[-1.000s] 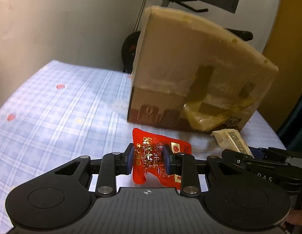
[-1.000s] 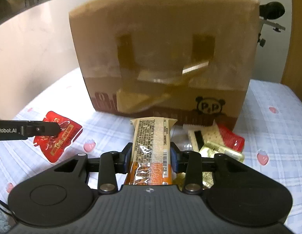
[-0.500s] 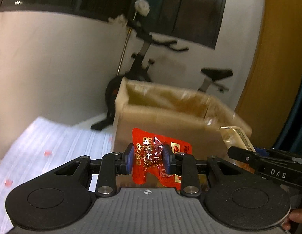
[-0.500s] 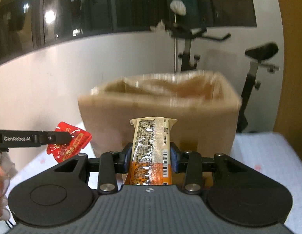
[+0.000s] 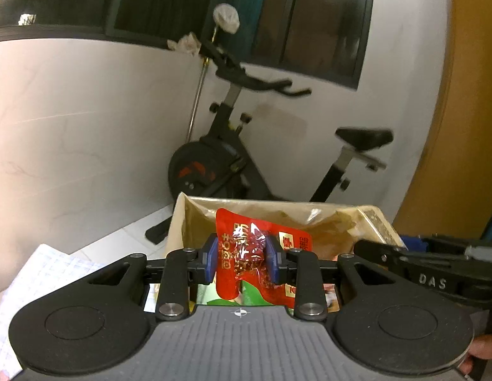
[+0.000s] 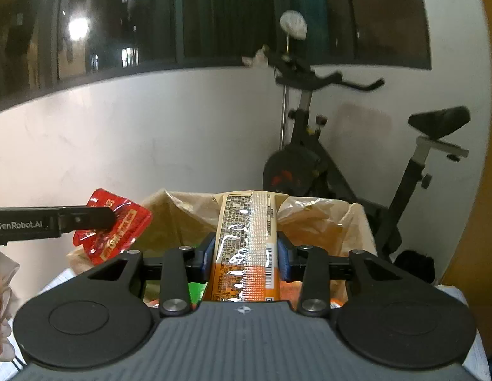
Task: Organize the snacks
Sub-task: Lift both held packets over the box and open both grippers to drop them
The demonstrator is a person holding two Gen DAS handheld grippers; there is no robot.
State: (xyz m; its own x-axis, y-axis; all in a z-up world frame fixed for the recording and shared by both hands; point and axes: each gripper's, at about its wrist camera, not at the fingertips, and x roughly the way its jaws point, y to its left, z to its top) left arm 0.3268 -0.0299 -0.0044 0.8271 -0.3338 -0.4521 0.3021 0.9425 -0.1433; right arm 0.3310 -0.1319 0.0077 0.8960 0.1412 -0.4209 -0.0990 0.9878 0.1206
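White wall, dark window band above, exercise bike (image 5: pixel 233 158) parked behind the work area. Checked tablecloth (image 5: pixel 39 273) shows at lower left in my left view.

Both of my grippers point slightly downward, side by side over the open cardboard box (image 5: pixel 189 222).

Left gripper (image 5: pixel 242 258): blue pads clamped on a red snack packet (image 5: pixel 246 254), gold print on it. The packet stands roughly upright between the jaws, top edge above the pads, bottom corner hanging below. It sits over the near-left part of the box opening, off the table.

Right gripper (image 6: pixel 246 252): closed on a long bar-type snack (image 6: pixel 246 238), cream wrapper with printed text up top, orange lower section with a barcode. It points forward along the fingers, over the box interior.

Cross-view:
- The right view shows the left gripper (image 6: pixel 103 219) from the side, "GenRobot.AI" on its finger, with the red snack packet (image 6: pixel 112 225) crumpled in its tip, near the box's (image 6: pixel 350 225) left rim.
- The left view shows the right gripper (image 5: pixel 382 255) entering from the right, "DAS" lettering visible; its snack's tip is barely in view at the box's right edge.
- The left view shows green and other packaging inside the box under the jaws; I can't identify it.
- A bit of a hand (image 5: pixel 484 349) shows at the lower right of the left view.
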